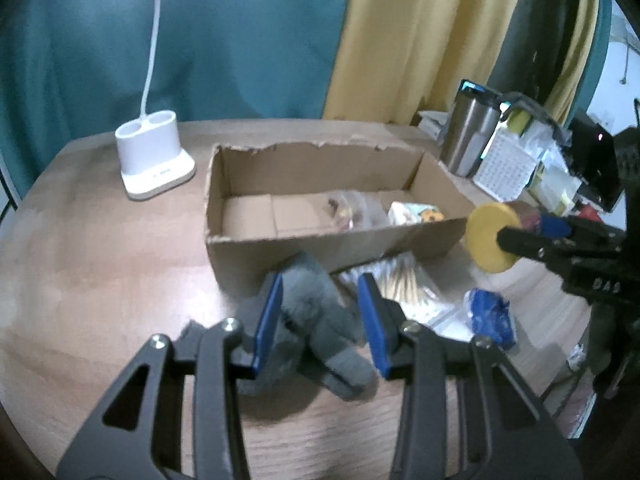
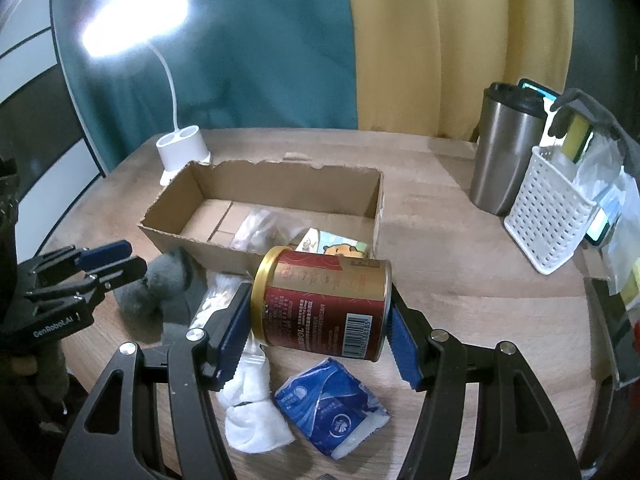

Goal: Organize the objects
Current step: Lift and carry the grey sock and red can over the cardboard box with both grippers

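The left gripper (image 1: 320, 320) has its blue pads closed onto a grey plush toy (image 1: 312, 320), which rests on the wooden table (image 1: 100, 280) just in front of the cardboard box (image 1: 320, 240); the toy's far end is hidden behind the left pad, and what animal or figure it is cannot be made out. The right gripper (image 2: 318, 332) clamps a red-and-gold can (image 2: 324, 304) sideways by its two ends, lifted above the table; a barcode and small print wrap its body, but the print is too blurred to read. In the left wrist view only the can's yellow end shows. The neighbouring gripper body carries the marking "GenRoboLAI". Under the can lie a white rolled cloth (image 2: 256, 416) and a blue packet (image 2: 332, 408) with a round logo, wording illegible. A clear bag (image 2: 216, 300) is partly covered by the gripper finger. Inside the box sit a transparent bag (image 2: 260, 224) and a small illustrated pack (image 2: 332, 246), both cut off by the box wall. Farther out stand a white lamp base (image 2: 182, 152), a steel tumbler (image 2: 504, 156) and a white perforated basket (image 2: 548, 216).
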The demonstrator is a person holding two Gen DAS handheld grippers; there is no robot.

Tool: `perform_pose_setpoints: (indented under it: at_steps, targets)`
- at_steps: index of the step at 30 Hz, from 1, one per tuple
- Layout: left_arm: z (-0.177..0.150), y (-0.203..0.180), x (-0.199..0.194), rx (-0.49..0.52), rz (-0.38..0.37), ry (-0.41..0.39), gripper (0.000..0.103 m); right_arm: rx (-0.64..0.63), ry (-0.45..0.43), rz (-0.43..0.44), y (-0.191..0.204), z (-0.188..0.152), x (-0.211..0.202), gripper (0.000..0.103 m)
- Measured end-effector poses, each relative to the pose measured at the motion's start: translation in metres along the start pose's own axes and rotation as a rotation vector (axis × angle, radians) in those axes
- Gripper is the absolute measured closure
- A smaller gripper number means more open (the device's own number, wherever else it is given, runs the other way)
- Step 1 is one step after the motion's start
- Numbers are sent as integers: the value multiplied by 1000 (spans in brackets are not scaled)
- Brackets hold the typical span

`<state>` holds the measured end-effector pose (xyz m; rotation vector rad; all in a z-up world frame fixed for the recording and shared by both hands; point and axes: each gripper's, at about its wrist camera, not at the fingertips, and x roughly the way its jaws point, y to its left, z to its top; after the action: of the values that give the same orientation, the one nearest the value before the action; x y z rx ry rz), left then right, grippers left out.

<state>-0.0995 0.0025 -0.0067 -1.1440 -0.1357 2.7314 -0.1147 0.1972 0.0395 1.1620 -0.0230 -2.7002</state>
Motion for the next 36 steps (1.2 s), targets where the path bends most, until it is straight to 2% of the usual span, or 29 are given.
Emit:
perform_pose_setpoints:
  at_steps: [2,4,5,11,17,18,21,27,36]
  targets:
    - [-3,1,7,-7,-1,39,59,-5,0,3,2,0,0,37]
    - [-9,3,14,-18,36,64,37,-6,-1,7,3,1,0,37]
    - [-11,4,17,-21,62,68,34,-5,-2,7,3,1,0,37]
    - [-18,2,28,46,141,70,33,-7,8,6,2,0,3,37]
    - [-27,4,46,79,107,97,35,5,8,1,0,-1,4,37]
    - [-29,4,48,80,106,94,43,6,10,-1,0,-1,4,37]
    - [-29,5,45,74,86,89,50,8,13,-5,-1,-1,5,37]
    - [-23,2,28,63,59,39,56,7,3,-3,0,1,3,37]
    - [-7,-7,-13,76,28,-104,56,-10,-22,-4,5,3,-5,37]
